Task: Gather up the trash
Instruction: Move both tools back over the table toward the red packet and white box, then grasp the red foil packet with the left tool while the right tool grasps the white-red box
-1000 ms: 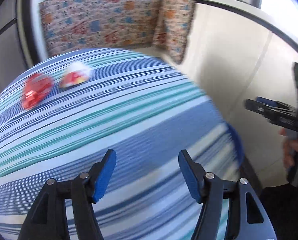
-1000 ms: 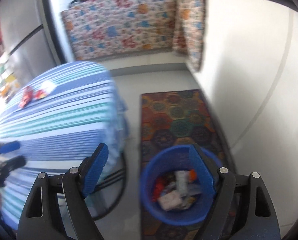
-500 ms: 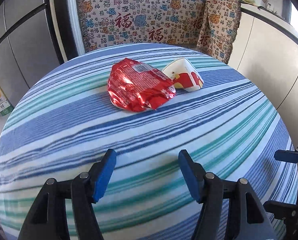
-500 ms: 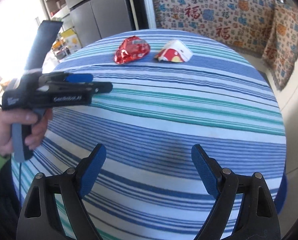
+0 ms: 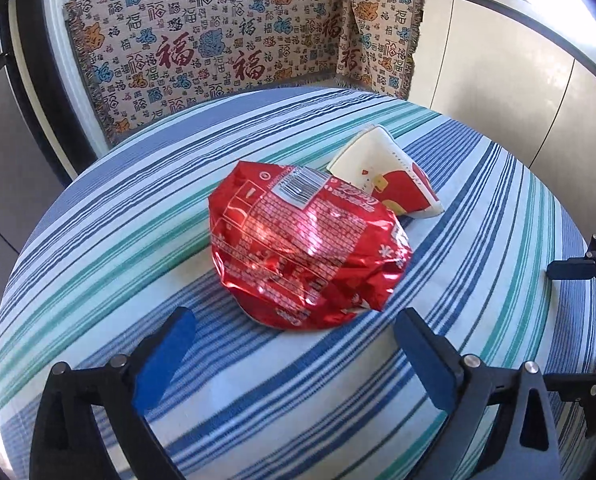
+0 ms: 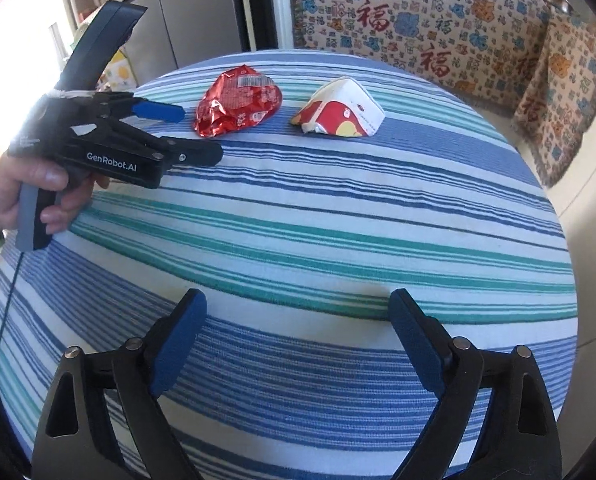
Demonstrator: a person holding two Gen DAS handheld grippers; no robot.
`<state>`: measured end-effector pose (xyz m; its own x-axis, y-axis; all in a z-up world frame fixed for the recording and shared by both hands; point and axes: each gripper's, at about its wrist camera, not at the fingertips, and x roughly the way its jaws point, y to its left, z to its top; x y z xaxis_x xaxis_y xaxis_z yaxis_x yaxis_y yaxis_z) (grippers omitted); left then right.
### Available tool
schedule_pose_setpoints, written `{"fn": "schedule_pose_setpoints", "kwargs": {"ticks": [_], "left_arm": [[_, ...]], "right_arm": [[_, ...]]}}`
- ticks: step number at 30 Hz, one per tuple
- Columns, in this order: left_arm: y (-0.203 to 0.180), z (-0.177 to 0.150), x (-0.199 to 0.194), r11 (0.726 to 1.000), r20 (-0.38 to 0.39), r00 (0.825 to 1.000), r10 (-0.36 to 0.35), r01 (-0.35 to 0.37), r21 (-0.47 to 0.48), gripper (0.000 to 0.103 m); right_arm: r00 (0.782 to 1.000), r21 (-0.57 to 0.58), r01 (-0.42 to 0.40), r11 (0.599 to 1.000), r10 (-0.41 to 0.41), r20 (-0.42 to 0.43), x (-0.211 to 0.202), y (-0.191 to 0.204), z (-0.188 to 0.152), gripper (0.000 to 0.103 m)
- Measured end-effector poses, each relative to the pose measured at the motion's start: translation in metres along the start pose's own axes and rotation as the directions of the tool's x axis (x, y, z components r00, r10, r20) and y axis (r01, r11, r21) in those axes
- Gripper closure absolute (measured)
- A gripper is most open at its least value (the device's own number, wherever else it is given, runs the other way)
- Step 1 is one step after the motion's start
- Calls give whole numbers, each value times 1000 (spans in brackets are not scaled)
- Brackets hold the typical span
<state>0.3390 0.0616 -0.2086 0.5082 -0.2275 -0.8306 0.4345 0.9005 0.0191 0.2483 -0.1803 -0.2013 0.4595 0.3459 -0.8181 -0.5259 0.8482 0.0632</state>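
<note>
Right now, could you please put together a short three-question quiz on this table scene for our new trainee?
1. True or false: the left tongs are shut on the crumpled red foil snack bag.
2. Which item lies nearer the left tongs? A) the red foil bag B) the squashed white-and-red paper cup
3. Fill in: both pieces of trash rest on the round table's ______ cloth.

Key: 1. False; both the left tongs and the right tongs are open and hold nothing. 2. A. 3. Striped.
</note>
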Motion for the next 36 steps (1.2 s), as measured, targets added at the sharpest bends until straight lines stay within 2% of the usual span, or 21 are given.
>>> {"fn": "schedule_pose_setpoints", "kwargs": {"ticks": [2, 9, 13, 16, 21, 25, 27, 28, 29, 30, 32, 34, 36], "left_arm": [[9, 6, 4, 999, -2, 1000, -21, 21, 26, 0], [22, 25, 17, 994, -10, 997, -72, 73, 79, 0], [27, 28, 17, 994, 9, 995, -102, 101, 46, 3], [29, 27, 13, 998, 30, 998, -53, 52, 24, 21], [25, 22, 9, 1000, 31, 999, -18, 17, 1, 22], [17, 12, 1, 1000, 30, 1000, -10, 10, -9, 22], [14, 5, -4, 1000, 29, 1000, 1, -1, -22, 22], [13, 1, -6, 1000, 28, 1000, 10, -9, -30, 22], [12, -2, -9, 999, 26, 1000, 17, -16, -38, 22], [11, -6, -12, 999, 24, 999, 21, -20, -42, 22], [7, -12, -17, 999, 24, 999, 29, -28, -46, 22], [4, -17, -21, 998, 25, 999, 31, -30, -54, 22], [0, -22, -24, 997, 22, 999, 36, -35, -64, 22]], "right_arm": [[1000, -7, 10, 1000, -10, 19, 2, 3, -1, 2], [1000, -5, 6, 1000, -6, 14, 5, 0, 1, 0], [1000, 32, 17, 999, -18, 8, 9, -14, 11, 2], [1000, 123, -2, 992, -1, 18, 15, -36, 28, 3], [999, 224, -36, 974, 29, 36, 32, -57, 74, 6], [1000, 215, -16, 977, 12, 21, 60, -57, 117, 10], [1000, 220, -3, 975, 2, 4, 75, -58, 129, 17], [1000, 220, -2, 976, 7, -22, 83, -59, 132, 26], [1000, 185, 24, 983, -21, -15, 84, -56, 135, 35], [1000, 168, 0, 986, 4, -18, 84, -54, 136, 39], [998, 163, -42, 986, 48, -30, 80, -52, 134, 64], [999, 107, -17, 994, 20, -28, 71, -45, 130, 75], [999, 80, -27, 996, 29, -28, 62, -41, 119, 79]]}}
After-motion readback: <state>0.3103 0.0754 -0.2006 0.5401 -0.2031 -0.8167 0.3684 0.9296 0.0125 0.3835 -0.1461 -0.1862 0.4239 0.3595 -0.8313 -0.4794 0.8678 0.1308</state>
